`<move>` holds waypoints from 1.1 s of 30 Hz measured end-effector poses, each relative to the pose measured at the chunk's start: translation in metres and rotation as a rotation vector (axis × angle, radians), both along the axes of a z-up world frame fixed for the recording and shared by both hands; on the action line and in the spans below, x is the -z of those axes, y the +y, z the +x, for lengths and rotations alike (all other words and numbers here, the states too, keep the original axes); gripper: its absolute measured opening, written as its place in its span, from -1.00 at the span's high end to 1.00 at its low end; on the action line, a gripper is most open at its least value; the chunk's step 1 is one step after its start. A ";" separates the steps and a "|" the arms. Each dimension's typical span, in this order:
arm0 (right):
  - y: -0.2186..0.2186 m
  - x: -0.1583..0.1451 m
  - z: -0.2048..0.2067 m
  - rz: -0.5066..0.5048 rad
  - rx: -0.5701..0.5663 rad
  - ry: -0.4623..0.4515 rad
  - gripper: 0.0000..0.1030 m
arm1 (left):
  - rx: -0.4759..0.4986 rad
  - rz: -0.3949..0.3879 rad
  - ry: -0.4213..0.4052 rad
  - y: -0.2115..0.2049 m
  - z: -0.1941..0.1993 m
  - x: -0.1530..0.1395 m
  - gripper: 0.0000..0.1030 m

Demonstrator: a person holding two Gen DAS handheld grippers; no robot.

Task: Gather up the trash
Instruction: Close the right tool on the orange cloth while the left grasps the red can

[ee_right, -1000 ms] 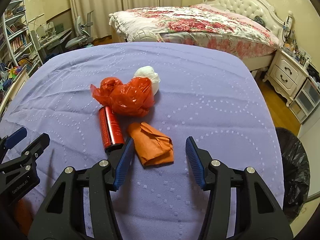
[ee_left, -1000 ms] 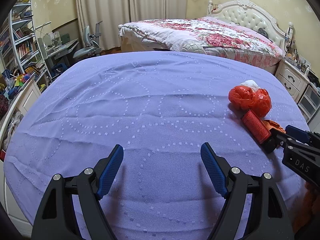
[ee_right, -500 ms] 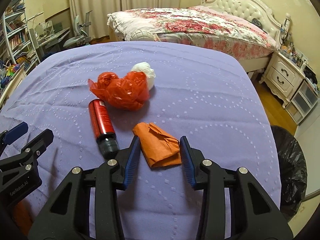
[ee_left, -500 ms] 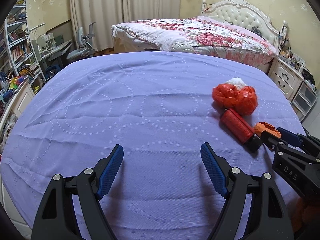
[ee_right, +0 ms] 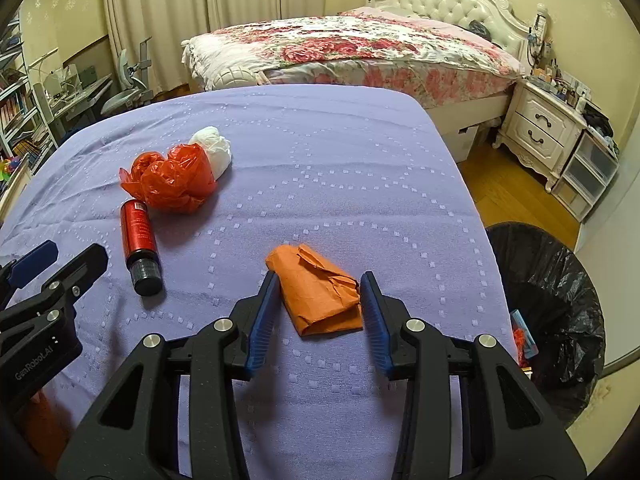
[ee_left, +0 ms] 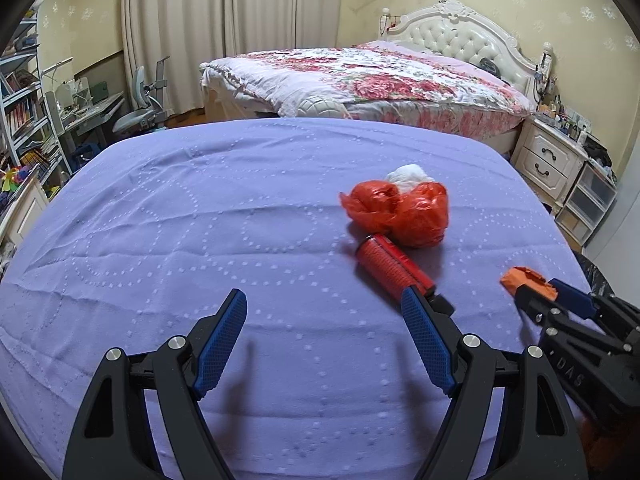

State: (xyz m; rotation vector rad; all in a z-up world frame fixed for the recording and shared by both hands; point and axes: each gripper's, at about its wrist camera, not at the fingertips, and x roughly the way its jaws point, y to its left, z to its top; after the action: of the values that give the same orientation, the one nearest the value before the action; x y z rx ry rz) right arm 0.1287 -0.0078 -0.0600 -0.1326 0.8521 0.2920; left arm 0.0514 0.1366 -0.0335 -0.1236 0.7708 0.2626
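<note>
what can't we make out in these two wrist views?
- Bin contents: right wrist view, black-lined trash bin is cut off by the cloth edge and the right gripper.
- Orange paper wad: left wrist view, mostly hidden by the right gripper's jaws.
- White wad: left wrist view, half behind the red plastic bag.
- Red bottle label: too small to read.

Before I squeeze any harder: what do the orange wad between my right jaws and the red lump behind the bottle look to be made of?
The crumpled orange wad looks like matte paper: sharp creases, flat folds, no shine. The scrunched red lump looks like thin plastic film, probably a bag: glossy highlights, translucent wrinkles. Both should crush easily.
</note>
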 end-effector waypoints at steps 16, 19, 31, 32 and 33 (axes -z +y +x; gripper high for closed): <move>-0.001 0.001 0.001 0.014 -0.004 0.003 0.17 | 0.010 0.017 0.109 -0.008 0.026 0.012 -0.55; 0.000 0.001 0.000 0.004 -0.006 -0.001 0.16 | 0.012 -0.003 0.118 -0.002 0.019 0.015 -0.55; 0.006 0.002 -0.001 -0.018 -0.016 -0.002 0.08 | 0.084 0.014 0.115 -0.010 0.023 0.016 0.24; 0.005 0.002 -0.001 -0.018 -0.016 -0.002 0.08 | 0.092 0.012 0.110 -0.010 0.022 0.016 0.38; 0.005 0.002 -0.001 -0.018 -0.016 -0.001 0.08 | 0.095 0.014 0.107 -0.010 0.021 0.016 0.43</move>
State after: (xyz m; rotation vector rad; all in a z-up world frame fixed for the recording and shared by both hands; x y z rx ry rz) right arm 0.1274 -0.0025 -0.0618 -0.1565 0.8527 0.2991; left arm 0.0728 0.1261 -0.0491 -0.0602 0.8785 0.1851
